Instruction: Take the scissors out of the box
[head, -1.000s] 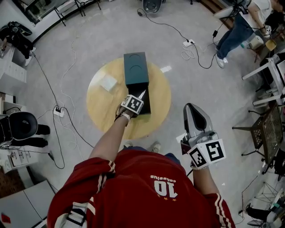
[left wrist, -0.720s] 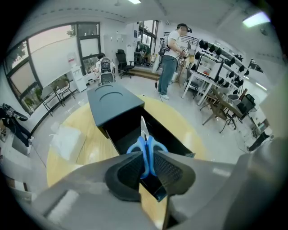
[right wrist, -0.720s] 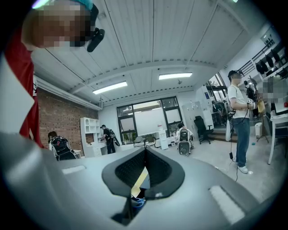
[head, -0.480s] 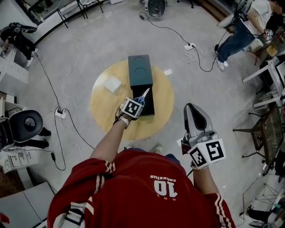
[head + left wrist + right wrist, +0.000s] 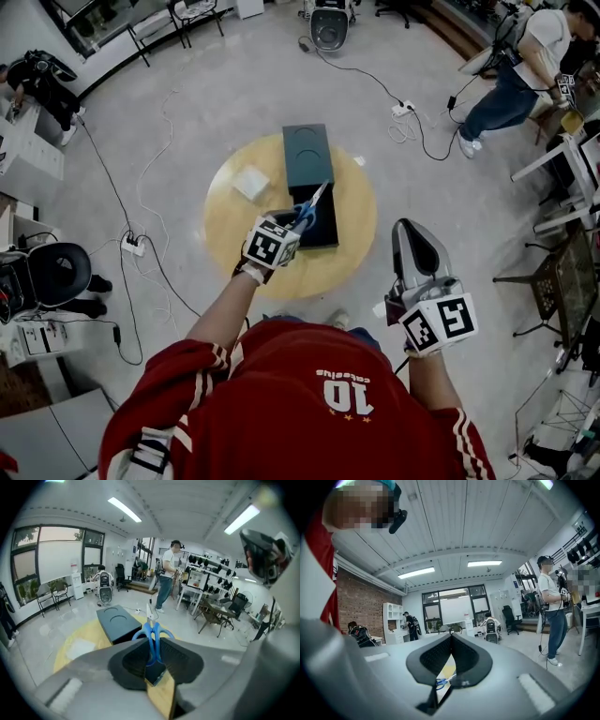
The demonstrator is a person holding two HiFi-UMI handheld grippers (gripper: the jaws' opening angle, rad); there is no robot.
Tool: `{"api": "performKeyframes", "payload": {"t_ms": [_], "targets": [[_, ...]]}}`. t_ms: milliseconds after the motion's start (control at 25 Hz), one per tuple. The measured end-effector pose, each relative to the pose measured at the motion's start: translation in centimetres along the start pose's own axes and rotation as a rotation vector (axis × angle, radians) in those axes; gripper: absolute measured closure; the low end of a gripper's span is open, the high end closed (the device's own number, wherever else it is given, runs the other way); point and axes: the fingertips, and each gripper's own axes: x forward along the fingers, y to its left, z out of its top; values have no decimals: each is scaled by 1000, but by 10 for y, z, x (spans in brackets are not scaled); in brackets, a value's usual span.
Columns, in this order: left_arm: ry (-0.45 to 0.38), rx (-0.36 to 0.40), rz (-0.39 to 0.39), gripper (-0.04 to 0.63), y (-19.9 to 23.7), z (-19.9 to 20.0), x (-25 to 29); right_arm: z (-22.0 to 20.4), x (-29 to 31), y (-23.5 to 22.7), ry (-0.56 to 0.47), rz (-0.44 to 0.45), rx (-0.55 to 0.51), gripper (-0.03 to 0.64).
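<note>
Blue-handled scissors (image 5: pixel 309 208) hang above the open black box (image 5: pixel 323 230) on the round wooden table (image 5: pixel 225 220), blades pointing up and away. My left gripper (image 5: pixel 298 223) is shut on their handles. In the left gripper view the scissors (image 5: pixel 152 634) stand upright between the pads, with my left gripper (image 5: pixel 152 657) around them and the dark green lid (image 5: pixel 117 620) behind. My right gripper (image 5: pixel 406 230) hovers off the table's right side, level, shut and holding nothing. Through a slit under its jaws the right gripper view shows the scissors (image 5: pixel 442 683).
The dark green lid (image 5: pixel 307 155) lies at the far end of the box, and a white pad (image 5: pixel 250 183) sits on the table's left. Cables and a power strip (image 5: pixel 403 108) lie on the floor. A person (image 5: pixel 511 70) stands at far right near desks.
My left gripper has risen out of the box with the scissors, which now stick up above it. The right gripper has barely shifted.
</note>
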Motion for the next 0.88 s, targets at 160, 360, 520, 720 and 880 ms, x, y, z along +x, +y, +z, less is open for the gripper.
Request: {"api": "performKeyframes", "payload": {"t_ms": [160, 360, 520, 720, 880], "targets": [[-144, 8, -63, 511, -8, 24, -38, -1, 3, 22, -11, -7, -9, 627], [-303, 13, -160, 511, -26, 54, -86, 2, -1, 43, -26, -27, -17, 627], [-422, 73, -198, 509, -36, 76, -136, 9, -3, 64, -43, -58, -26, 627], [-554, 142, -225, 511, -40, 99, -193, 13, -4, 88, -61, -100, -41, 627], [-615, 200, -231, 511, -39, 106, -226, 13, -5, 107, -66, -125, -59, 627]]}}
